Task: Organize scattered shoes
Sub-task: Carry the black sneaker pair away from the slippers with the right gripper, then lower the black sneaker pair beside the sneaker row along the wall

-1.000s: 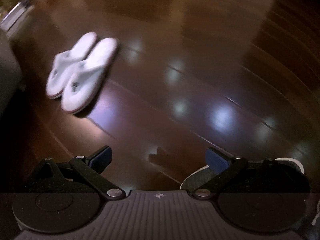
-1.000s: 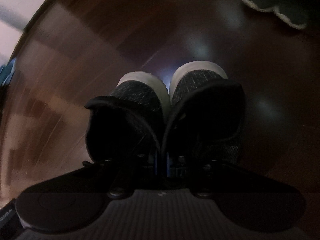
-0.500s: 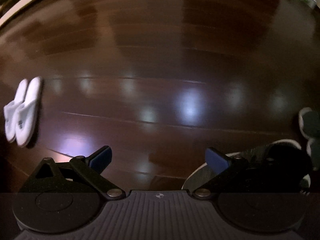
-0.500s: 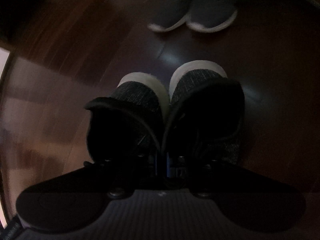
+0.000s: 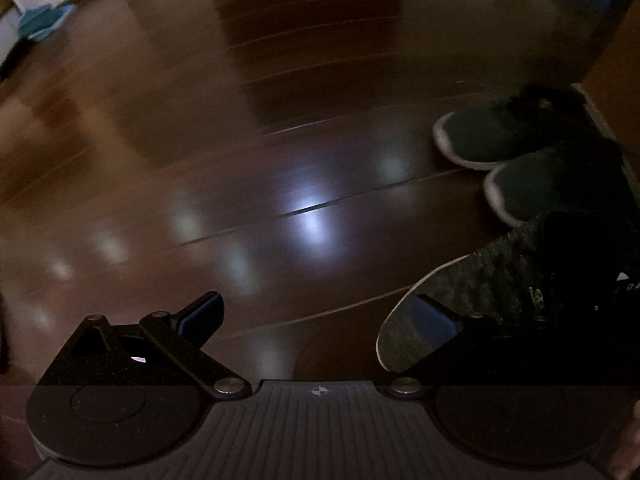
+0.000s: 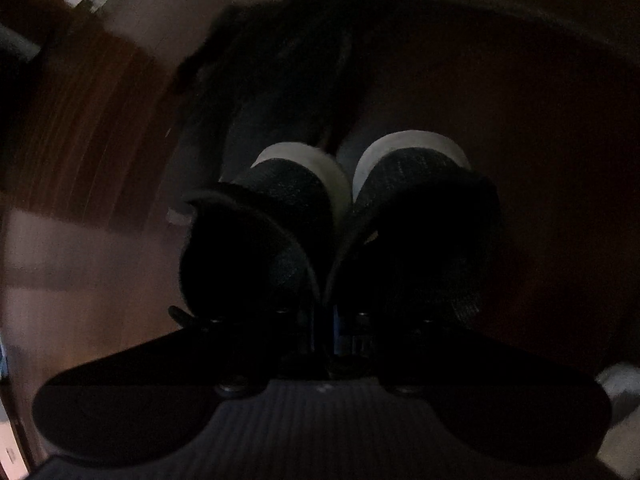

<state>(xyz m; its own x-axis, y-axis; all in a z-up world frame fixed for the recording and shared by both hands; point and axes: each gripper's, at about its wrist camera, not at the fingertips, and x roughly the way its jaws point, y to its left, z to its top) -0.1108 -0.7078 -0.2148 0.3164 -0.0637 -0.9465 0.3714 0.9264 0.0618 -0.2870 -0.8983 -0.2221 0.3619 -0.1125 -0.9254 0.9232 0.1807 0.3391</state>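
The right gripper (image 6: 324, 320) is pinching the dark sneaker pair (image 6: 340, 216) by the heels, carrying it toward grey shoes (image 5: 500, 148) at two o'clock, risking slippage, while the left gripper (image 5: 320, 316) is hanging wide, empty.

So there's a pair of dark heathered knit shoes with white rubber toe caps (image 6: 344, 216), side by side, toes pointing away from the right wrist camera, heel openings facing it and inner sides pressed together. They're pinched at the heel collars between the fingers of the right gripper (image 6: 325, 328). The left wrist view catches one of them (image 5: 472, 300) from the side at the lower right, pale sole edge visible. On the dark wooden floor sits a second pair, dark grey slip-on shoes with white sole rims (image 5: 516, 160), flat, next to each other, toes pointing left in that view. Pretty dim and blurry overall.
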